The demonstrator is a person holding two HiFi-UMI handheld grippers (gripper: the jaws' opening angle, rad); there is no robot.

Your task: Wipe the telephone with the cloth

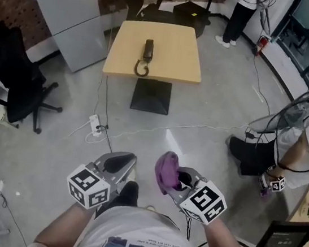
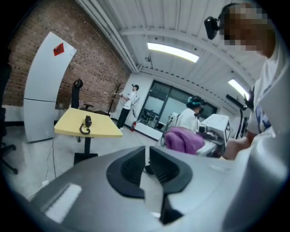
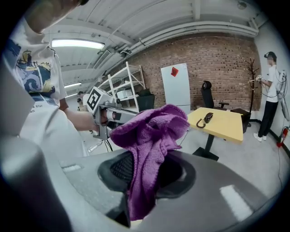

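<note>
The black telephone (image 1: 147, 50) with its coiled cord lies on a small yellow table (image 1: 175, 60) well ahead of me across the floor. My right gripper (image 1: 178, 177) is shut on a purple cloth (image 1: 166, 170), which bunches up above its jaws and hangs down between them (image 3: 149, 136). My left gripper (image 1: 124, 158) is beside it at the same height, jaws almost together with nothing between them (image 2: 147, 156). Both are held close to my body, far from the table. The telephone (image 3: 206, 118) shows small in the right gripper view and the telephone (image 2: 87, 123) also in the left one.
A black office chair (image 1: 17, 86) stands at the left, and a white panel (image 1: 67, 11) leans on the brick wall. A power strip (image 1: 95, 124) and cables lie on the floor before the table's black base (image 1: 151, 96). One person (image 1: 306, 141) sits at the right, another (image 1: 238, 15) stands behind the table.
</note>
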